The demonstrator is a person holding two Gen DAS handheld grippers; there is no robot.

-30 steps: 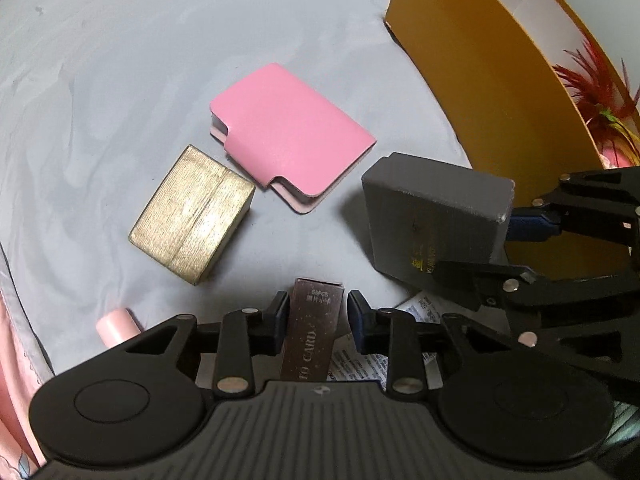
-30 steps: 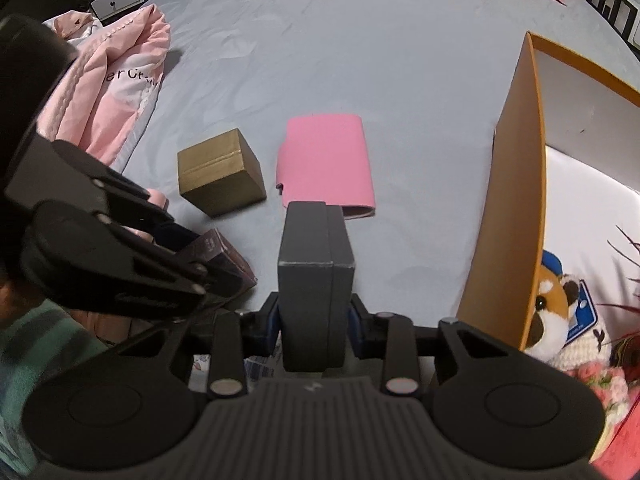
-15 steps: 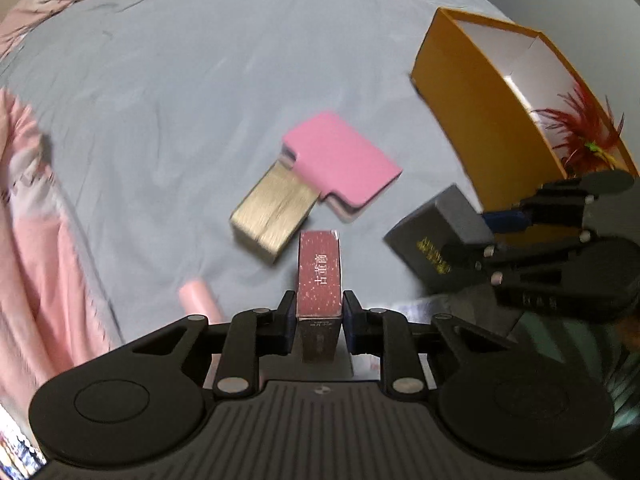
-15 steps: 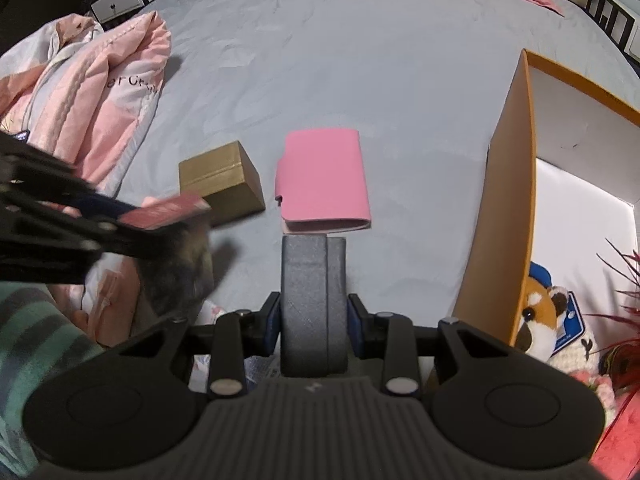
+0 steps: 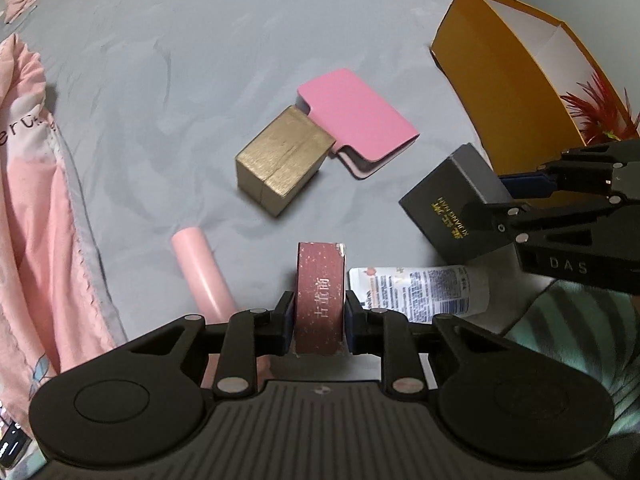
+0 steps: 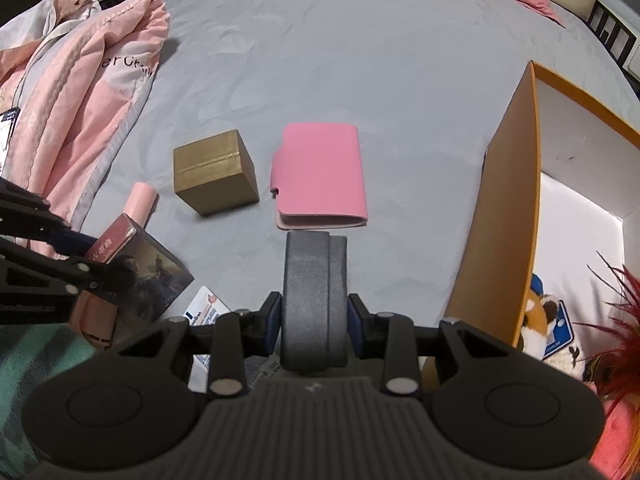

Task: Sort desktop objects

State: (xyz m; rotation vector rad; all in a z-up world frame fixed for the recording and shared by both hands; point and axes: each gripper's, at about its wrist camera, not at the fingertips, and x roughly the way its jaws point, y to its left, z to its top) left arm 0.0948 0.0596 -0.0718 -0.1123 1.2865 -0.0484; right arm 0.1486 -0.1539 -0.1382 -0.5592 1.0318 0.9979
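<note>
Maroon box (image 5: 320,300): speckled, white characters, upright.
Left tongs (image 5: 318,322): clamped on maroon box.
Right tongs (image 6: 314,320): clamped on grey box (image 6: 314,300).

The slim dark-red cardboard box with pale lettering (image 5: 320,300) stands clamped between the fingers of the left gripper (image 5: 318,320). The dark grey textured box with gold lettering (image 6: 314,300) is pinched between the fingers of the right gripper (image 6: 314,320), lifted off the sheet. Ahead of both claws lie the gold cardboard box (image 5: 284,164) and the flat pink leather card wallet (image 5: 356,120), touching. Left of the left claw lies a pale pink cylindrical tube (image 5: 202,276); to its right, a white printed tube (image 5: 420,288).
</note>
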